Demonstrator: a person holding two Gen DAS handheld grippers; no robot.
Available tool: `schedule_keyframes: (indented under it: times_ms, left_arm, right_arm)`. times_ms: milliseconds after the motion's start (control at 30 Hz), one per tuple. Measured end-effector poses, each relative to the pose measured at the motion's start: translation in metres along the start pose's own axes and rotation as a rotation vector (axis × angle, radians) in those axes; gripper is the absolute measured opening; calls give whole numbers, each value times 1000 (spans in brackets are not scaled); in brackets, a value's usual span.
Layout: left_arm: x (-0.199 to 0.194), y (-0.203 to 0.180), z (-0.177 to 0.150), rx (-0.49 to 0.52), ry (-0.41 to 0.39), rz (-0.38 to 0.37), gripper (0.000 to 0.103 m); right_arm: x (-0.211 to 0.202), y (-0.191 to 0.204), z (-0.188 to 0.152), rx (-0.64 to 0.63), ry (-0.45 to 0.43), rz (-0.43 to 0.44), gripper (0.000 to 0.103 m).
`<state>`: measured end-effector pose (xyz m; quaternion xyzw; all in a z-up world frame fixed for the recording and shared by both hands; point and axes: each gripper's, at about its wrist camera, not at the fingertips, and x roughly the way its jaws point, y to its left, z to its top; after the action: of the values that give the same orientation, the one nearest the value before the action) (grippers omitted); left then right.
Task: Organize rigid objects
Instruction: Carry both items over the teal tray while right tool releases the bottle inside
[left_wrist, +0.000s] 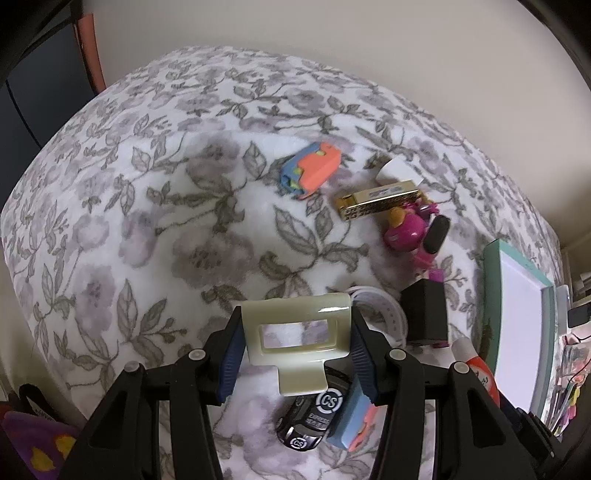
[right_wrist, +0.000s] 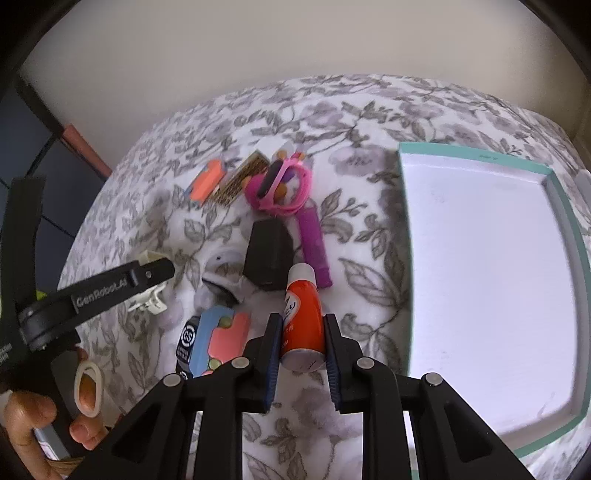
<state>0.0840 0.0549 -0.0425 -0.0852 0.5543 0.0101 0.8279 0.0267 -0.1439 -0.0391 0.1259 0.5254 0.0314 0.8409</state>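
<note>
The white box (right_wrist: 491, 266) with the teal rim is sitting empty on the flowered blanket (left_wrist: 129, 206), so as far as these views are showing, nothing is sorted into it yet and almost the whole job is remaining. The left claw (left_wrist: 297, 354) is gripping a cream plastic clip (left_wrist: 295, 332) between its blue pads, and the clip is looking lifted a little off the blanket, though the fisheye view is making that hard to be sure of. Just under that claw a black toy car (left_wrist: 310, 424) and a blue and orange block (left_wrist: 351, 417) are lying side by side. The right claw (right_wrist: 299, 360) is closing narrowly around an orange tube (right_wrist: 303, 321) with a white cap, its flat bottom pointing back toward the camera; the box is lying just beside it on the right. Farther off, near the middle of the blanket, a second orange and blue block (left_wrist: 310, 170), a gold harmonica (left_wrist: 378, 199), a pink toy (left_wrist: 406, 230), a purple stick (right_wrist: 314, 243) and a black box (right_wrist: 267, 258) are waiting loose, well apart from both claws. Both held items are likely heading for the box next.
</note>
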Motion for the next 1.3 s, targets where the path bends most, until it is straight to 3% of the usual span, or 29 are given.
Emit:
schedule_keyframes:
  times_ms: [200, 700, 1000, 1300]
  left_arm:
    - [-9, -33, 1, 74, -16, -28, 54]
    - [-12, -170, -4, 336, -13, -105, 55]
    - [9, -233, -20, 438, 19, -117, 55]
    - [31, -262, -28, 487, 41, -93, 55]
  right_arm:
    - [-15, -29, 10, 71, -44, -37, 23]
    - [-58, -124, 32, 254, -160, -118, 23]
    - [-61, -180, 32, 384, -162, -122, 24]
    - [-49, -205, 32, 413, -135, -162, 24]
